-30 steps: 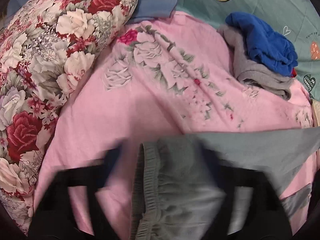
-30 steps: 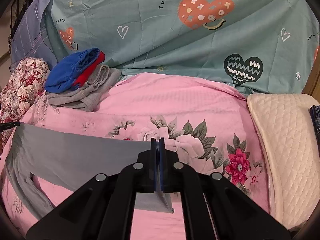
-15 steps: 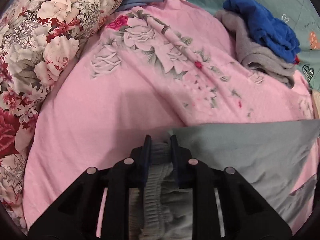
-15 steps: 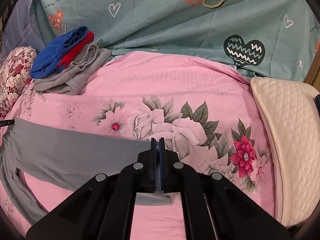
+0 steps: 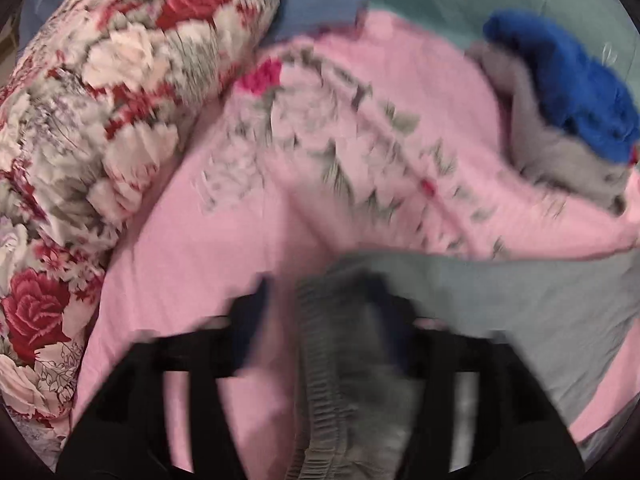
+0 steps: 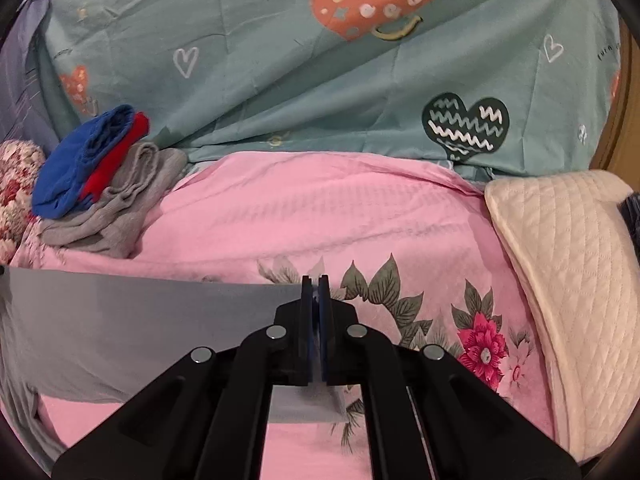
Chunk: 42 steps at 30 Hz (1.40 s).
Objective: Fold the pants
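**Grey pants stretched across a pink floral bed**

A pair of soft grey pants (image 6: 120,320) lies spread lengthwise over a pink bedsheet printed with roses and green leaves (image 6: 320,216), held at one end by the right gripper (image 6: 316,304). Its black fingers (image 6: 306,320) are pressed together, pinching the hem end of one leg, with a flap of grey cloth hanging just beneath them. At the opposite end, the left gripper (image 5: 320,312) sits over the gathered elastic waistband (image 5: 324,360); its fingers (image 5: 252,320) stand spread apart either side of the waistband, though heavy blur in the left wrist view makes it impossible to tell whether either one touches the fabric. The upper leg runs taut and flat between the two ends, while the lower leg droops loose toward the left edge of the right wrist view.

Near the head of the bed rests a small stack of folded clothes (image 6: 100,184): blue on top, a strip of red beneath it, grey at the bottom. A red-and-cream rose-patterned pillow (image 5: 100,120) lies to the left. A teal sheet with heart prints (image 6: 320,80) hangs behind, and a cream quilted cushion (image 6: 568,280) sits at the right.
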Motion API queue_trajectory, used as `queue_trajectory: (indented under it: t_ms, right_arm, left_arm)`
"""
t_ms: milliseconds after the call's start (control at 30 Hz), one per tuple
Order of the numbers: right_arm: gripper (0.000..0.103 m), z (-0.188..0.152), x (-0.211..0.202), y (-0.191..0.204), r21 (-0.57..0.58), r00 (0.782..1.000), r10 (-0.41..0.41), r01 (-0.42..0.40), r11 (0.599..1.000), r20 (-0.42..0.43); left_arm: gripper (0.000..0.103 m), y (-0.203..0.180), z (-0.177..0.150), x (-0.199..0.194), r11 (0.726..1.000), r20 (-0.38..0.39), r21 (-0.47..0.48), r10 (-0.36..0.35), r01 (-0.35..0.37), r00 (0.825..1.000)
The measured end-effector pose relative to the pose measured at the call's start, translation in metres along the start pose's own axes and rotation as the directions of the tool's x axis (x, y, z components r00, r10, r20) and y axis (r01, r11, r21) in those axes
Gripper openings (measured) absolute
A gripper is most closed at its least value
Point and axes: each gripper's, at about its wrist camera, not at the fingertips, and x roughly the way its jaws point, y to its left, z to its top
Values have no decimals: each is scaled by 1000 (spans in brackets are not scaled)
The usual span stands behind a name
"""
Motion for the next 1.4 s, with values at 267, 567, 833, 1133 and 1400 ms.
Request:
queue_trajectory:
  t_ms: [267,567,833,1133,1400]
  right_arm:
    - [53,-47,-36,-18,20,989,-9,12,1000,-149]
    - [53,-187,-147,-62,172,958,150,-110,979,-242]
    - [53,-265,-168,-40,188,930,258,-213,959,-262]
    - [27,-261,-160,-13,123,922,320,-300,946,-217]
    - [2,-229,-201,-15,96,941,314,-303,948,-130]
  left_arm:
    - [89,55,-47,-40,995,-15,-53,-85,84,996]
    - [90,75,-142,-72,955,-136,-144,-280,261,950]
    - [94,53,-183,-90,916,-125,-151,-390,371,912]
    - [55,16,-185,-95,917,-115,-87,-397,388,911]
    - [3,26,-146,-131,891,-65,-101,-449,442,891]
